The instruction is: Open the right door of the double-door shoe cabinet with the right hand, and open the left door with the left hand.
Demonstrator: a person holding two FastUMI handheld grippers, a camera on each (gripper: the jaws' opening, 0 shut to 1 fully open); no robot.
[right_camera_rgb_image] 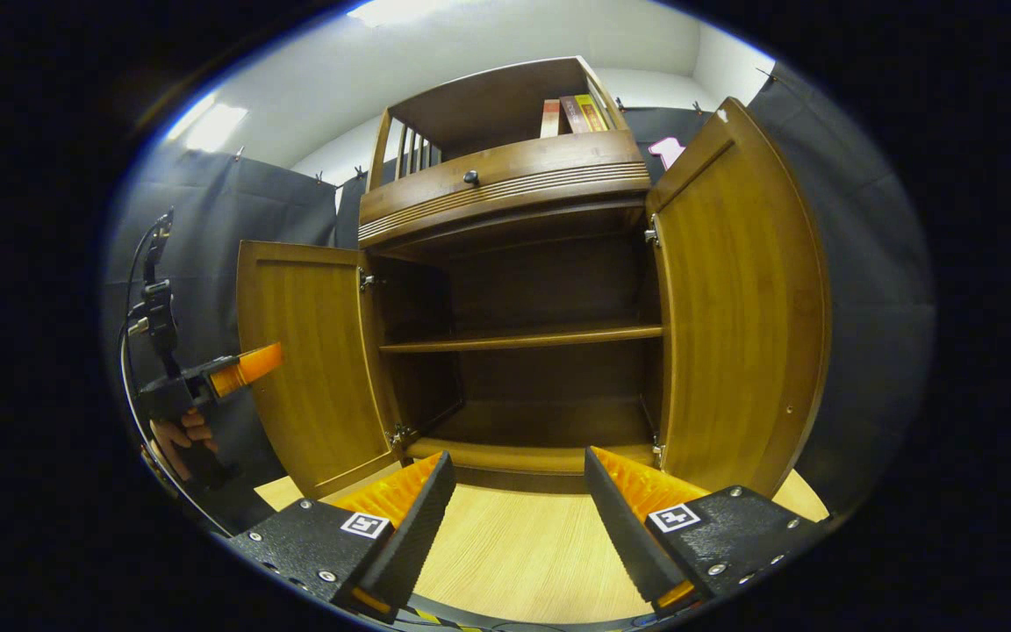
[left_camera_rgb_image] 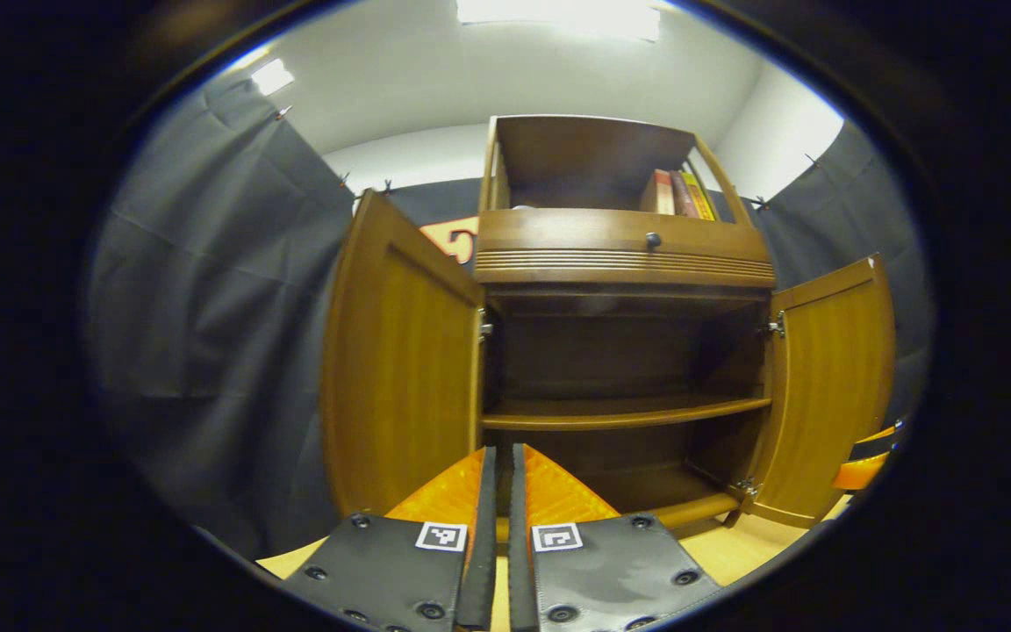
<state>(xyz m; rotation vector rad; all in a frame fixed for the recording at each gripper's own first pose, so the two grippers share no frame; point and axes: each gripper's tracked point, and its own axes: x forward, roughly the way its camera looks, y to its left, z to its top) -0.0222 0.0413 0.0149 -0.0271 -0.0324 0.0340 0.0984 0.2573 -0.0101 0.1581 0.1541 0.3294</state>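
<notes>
The wooden shoe cabinet (left_camera_rgb_image: 624,263) (right_camera_rgb_image: 505,189) stands with both doors swung wide. Its left door (left_camera_rgb_image: 400,369) (right_camera_rgb_image: 308,360) and right door (left_camera_rgb_image: 835,386) (right_camera_rgb_image: 738,298) hang outward, baring a dark inside with one shelf (left_camera_rgb_image: 624,411) (right_camera_rgb_image: 523,338). My left gripper (left_camera_rgb_image: 503,456) is shut with nothing between its fingers, in front of the cabinet's open middle, clear of the left door. The right gripper view also has the left gripper (right_camera_rgb_image: 251,364) at far left, held by a hand (right_camera_rgb_image: 181,439) just off the left door's face. My right gripper (right_camera_rgb_image: 519,478) is open and empty before the cabinet's base.
A drawer with a dark knob (left_camera_rgb_image: 653,239) (right_camera_rgb_image: 470,177) runs above the doors. Books (left_camera_rgb_image: 679,193) (right_camera_rgb_image: 571,114) stand on the top shelf. Black cloth walls (left_camera_rgb_image: 207,333) close in on both sides. Light wooden floor (right_camera_rgb_image: 514,553) lies under the grippers.
</notes>
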